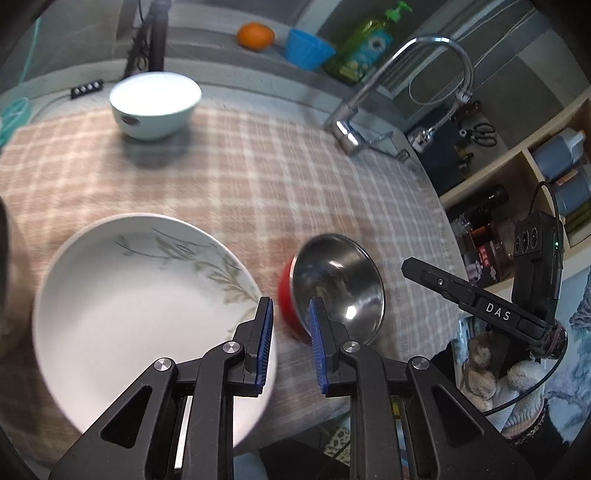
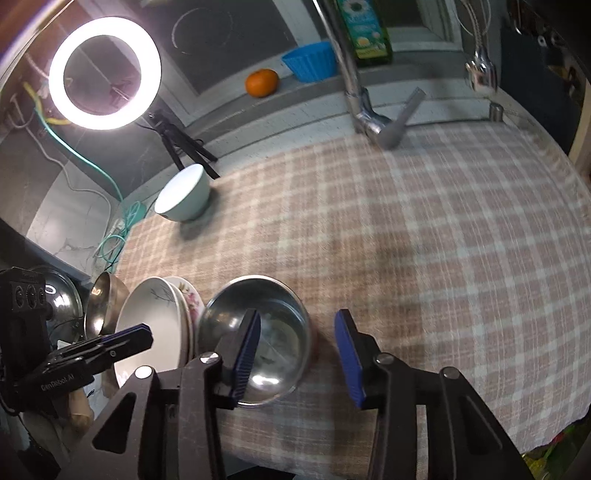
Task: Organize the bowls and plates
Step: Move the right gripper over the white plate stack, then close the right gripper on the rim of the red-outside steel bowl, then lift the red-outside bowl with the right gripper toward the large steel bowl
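Note:
A white plate with a leaf print (image 1: 140,302) lies on the checked cloth at the near left. It tops a small stack of plates (image 2: 162,325). Beside it stands a steel bowl with a red outside (image 1: 340,288), also in the right wrist view (image 2: 258,343). A pale green bowl (image 1: 155,103) stands far back, also in the right wrist view (image 2: 184,195). My left gripper (image 1: 290,339) is open and empty, over the gap between plate and steel bowl. My right gripper (image 2: 299,354) is open and empty, its left finger over the steel bowl.
A faucet (image 1: 388,92) stands at the back right. An orange (image 1: 255,35), a blue cup (image 1: 308,48) and a soap bottle (image 1: 364,44) sit on the back ledge. A ring light (image 2: 105,72) on a tripod stands back left. Shelves (image 1: 517,192) are to the right.

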{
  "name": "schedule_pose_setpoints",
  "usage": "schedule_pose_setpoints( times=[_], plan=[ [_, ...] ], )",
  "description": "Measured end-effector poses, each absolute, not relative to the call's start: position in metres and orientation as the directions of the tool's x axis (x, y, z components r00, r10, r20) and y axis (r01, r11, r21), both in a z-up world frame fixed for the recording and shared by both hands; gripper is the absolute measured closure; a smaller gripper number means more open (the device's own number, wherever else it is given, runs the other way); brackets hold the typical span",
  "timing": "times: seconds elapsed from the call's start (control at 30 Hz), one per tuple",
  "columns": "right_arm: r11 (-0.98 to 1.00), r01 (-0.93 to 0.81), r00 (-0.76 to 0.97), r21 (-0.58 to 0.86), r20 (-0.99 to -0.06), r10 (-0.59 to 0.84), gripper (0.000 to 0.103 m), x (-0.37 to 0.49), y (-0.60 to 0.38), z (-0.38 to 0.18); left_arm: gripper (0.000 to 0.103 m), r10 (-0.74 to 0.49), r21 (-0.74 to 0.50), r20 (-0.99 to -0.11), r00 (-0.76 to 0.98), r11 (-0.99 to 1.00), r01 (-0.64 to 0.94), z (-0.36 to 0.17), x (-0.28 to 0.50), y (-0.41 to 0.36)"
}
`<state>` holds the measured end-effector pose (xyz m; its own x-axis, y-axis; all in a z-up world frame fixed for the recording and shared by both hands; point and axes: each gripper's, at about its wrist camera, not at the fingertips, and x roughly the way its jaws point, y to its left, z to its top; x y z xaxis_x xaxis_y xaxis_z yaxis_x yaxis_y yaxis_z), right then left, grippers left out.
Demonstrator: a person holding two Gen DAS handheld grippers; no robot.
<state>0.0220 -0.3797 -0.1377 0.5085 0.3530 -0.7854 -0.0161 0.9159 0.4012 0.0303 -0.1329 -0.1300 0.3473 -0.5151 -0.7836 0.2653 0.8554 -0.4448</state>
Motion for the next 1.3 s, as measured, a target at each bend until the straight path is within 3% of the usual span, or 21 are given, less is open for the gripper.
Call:
schedule_pose_setpoints(
  times=[0.37,1.3],
  plan=[
    [0.89,0.001,0.45,0.457,-0.795,0.407,0.081,0.024,-0.387,-0.164,0.088,-0.499,-0.448,-0.811,0.304,0.865,0.226,-0.15,0.04,-0.15],
    [0.873,0.005,0.381,0.488,-0.808,0.449,0.094,0.037,-0.379,-0.185,0.095,-0.466,-0.406,-0.834,0.294,0.881,0.245,-0.161,0.047,-0.164]
  ],
)
